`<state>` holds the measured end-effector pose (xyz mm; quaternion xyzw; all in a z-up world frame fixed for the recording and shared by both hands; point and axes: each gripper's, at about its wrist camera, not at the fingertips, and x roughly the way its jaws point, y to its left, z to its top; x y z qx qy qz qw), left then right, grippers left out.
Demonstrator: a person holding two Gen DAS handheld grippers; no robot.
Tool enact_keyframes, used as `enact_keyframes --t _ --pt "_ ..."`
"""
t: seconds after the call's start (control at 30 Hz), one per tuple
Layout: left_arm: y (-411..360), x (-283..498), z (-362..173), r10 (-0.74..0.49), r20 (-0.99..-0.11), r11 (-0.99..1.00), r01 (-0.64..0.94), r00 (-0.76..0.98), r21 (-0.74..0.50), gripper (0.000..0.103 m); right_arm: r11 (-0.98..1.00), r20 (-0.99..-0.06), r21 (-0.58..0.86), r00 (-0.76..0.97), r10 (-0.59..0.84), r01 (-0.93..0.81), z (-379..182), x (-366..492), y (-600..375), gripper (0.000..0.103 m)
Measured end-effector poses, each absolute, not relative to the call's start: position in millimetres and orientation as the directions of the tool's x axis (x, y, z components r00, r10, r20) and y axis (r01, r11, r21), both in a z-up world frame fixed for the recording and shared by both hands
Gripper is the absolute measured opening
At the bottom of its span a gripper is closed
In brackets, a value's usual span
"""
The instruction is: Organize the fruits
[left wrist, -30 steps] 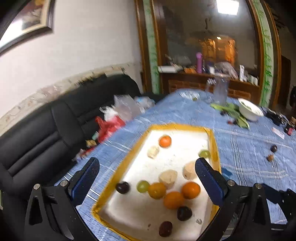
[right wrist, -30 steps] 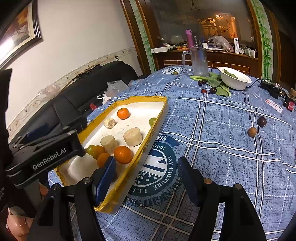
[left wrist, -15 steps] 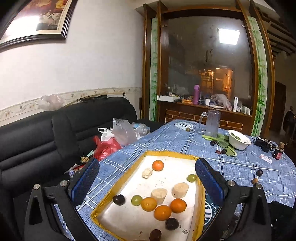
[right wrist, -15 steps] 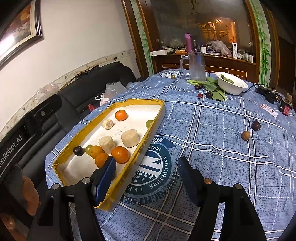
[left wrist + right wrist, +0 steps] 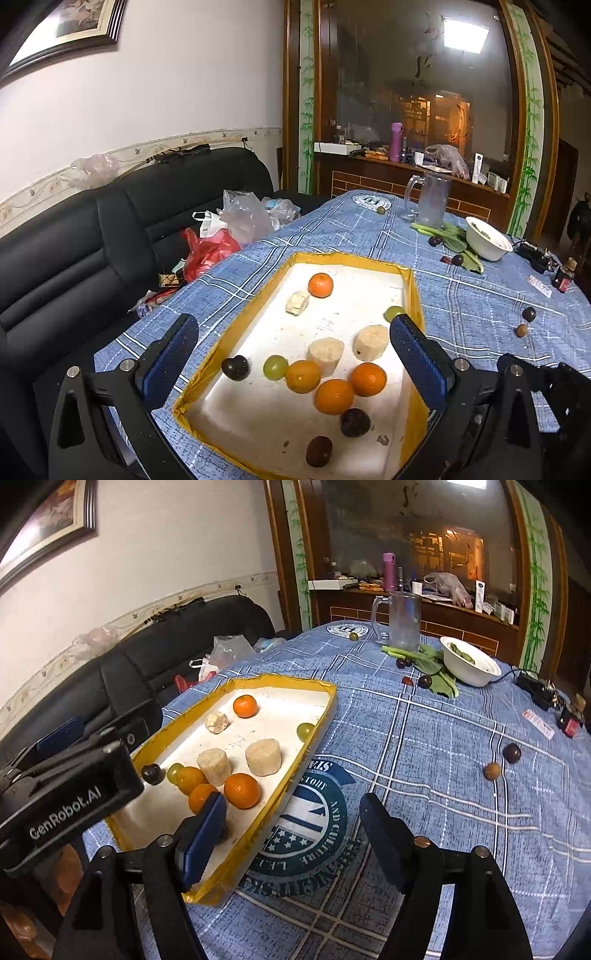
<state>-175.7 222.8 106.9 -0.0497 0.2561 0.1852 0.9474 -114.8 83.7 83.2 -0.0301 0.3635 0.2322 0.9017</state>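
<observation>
I am watching the jaws of my right hand-held gripper [image 5: 291,834] having just been opening a little wider, with nothing between them; they are standing spread above the tray's right rim and the blue checked cloth. To me that means a fresh pick is being set up, not a drop-off.

My left hand-held gripper [image 5: 293,354] is hanging spread and empty over the yellow-edged tray [image 5: 266,291], which is sitting on the counter [image 5: 424,760].

The tray is holding four oranges [image 5: 333,396], two green grapes [image 5: 275,367], three dark plums [image 5: 355,422], two pale cut cylinders [image 5: 370,342] and a small pale chunk [image 5: 297,302].

Loose fruit is waiting on the cloth, well apart from the tray: a dark plum [image 5: 511,752] just beside a brown fruit [image 5: 491,771]. Near the white bowl [image 5: 469,664], which is holding something green, more dark fruits [image 5: 424,681] are lying by the greens.
</observation>
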Motion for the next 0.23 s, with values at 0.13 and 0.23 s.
enact_keyframes --t 0.13,0.23 --pt "226 -170 105 0.344 -0.521 0.922 -0.387 0.781 0.029 0.103 0.888 -0.682 0.134 0.609 0.405 -0.44 79 -106 87 0.08" --pt "226 -168 105 0.336 -0.533 0.924 -0.382 0.776 0.027 0.103 0.886 -0.681 0.137 0.607 0.409 -0.444 78 -104 89 0.08"
